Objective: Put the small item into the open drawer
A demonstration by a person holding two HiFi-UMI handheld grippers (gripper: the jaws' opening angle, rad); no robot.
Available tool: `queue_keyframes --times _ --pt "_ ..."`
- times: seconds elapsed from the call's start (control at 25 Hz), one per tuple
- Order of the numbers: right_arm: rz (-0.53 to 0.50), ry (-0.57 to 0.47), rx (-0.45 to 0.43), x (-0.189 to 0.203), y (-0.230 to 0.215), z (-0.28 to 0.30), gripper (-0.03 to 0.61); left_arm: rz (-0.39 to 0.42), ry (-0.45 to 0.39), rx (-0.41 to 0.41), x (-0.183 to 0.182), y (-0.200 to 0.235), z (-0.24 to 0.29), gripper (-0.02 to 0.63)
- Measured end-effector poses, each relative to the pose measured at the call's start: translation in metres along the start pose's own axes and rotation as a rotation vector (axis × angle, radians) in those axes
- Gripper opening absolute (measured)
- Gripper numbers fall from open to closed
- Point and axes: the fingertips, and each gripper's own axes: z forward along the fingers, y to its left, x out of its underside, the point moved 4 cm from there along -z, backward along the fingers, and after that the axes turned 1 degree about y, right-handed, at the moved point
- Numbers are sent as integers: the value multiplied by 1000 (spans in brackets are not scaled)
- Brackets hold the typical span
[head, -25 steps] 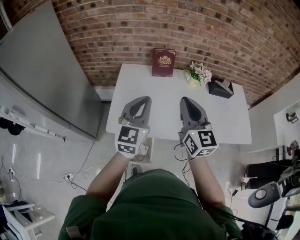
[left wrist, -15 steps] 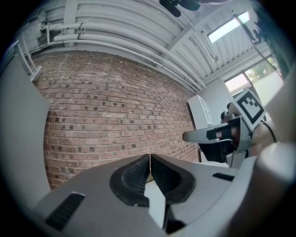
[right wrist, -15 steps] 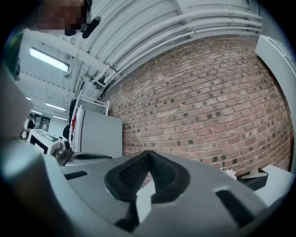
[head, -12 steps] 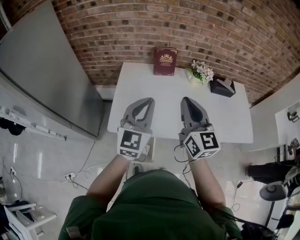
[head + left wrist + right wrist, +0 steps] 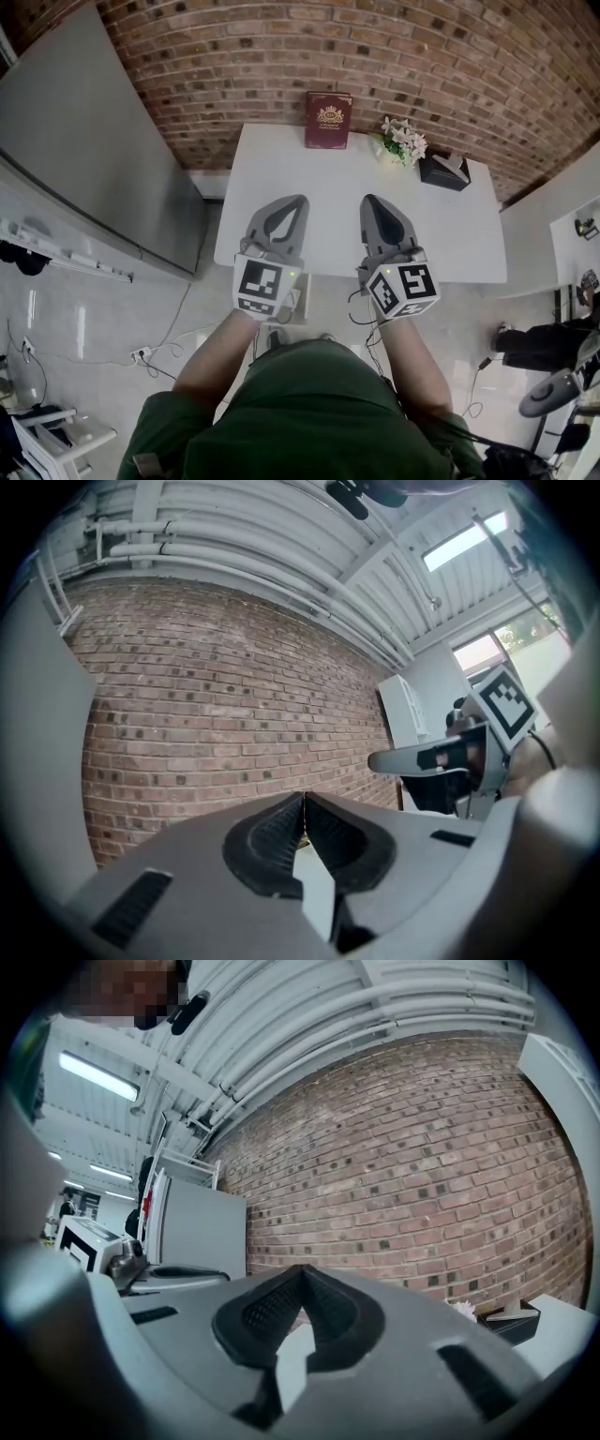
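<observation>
Brickwork (image 5: 375, 47) fills the far side of the head view, with a large grey panel (image 5: 84, 141) leaning across the left. Below the wall stands a white table (image 5: 337, 206), most of its top bare. The person in a green top (image 5: 309, 412) stands at the near edge with both forearms held out over it.

The left hand-held gripper (image 5: 299, 200) and the right hand-held gripper (image 5: 368, 200) sit side by side above the near part of the table, apart from each other and pointing level toward the wall. Each one's own view shows the jaws brought together, ribbed pads meeting at the tips, with nothing between them.

Along the far edge of the table, a dark red book (image 5: 327, 121) stands upright against the wall. To its right, near the corner, sits a black box (image 5: 442, 172), perhaps a tissue holder, and just beside it a small bunch of pale flowers (image 5: 401, 142). Which of these is the small item I cannot tell; all three are well apart from both grippers.
</observation>
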Motion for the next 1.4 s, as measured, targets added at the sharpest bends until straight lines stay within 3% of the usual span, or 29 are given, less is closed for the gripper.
queue_keyframes --times 1.4 --pt "17 19 18 9 -9 -8 2 -5 26 15 9 -10 2 9"
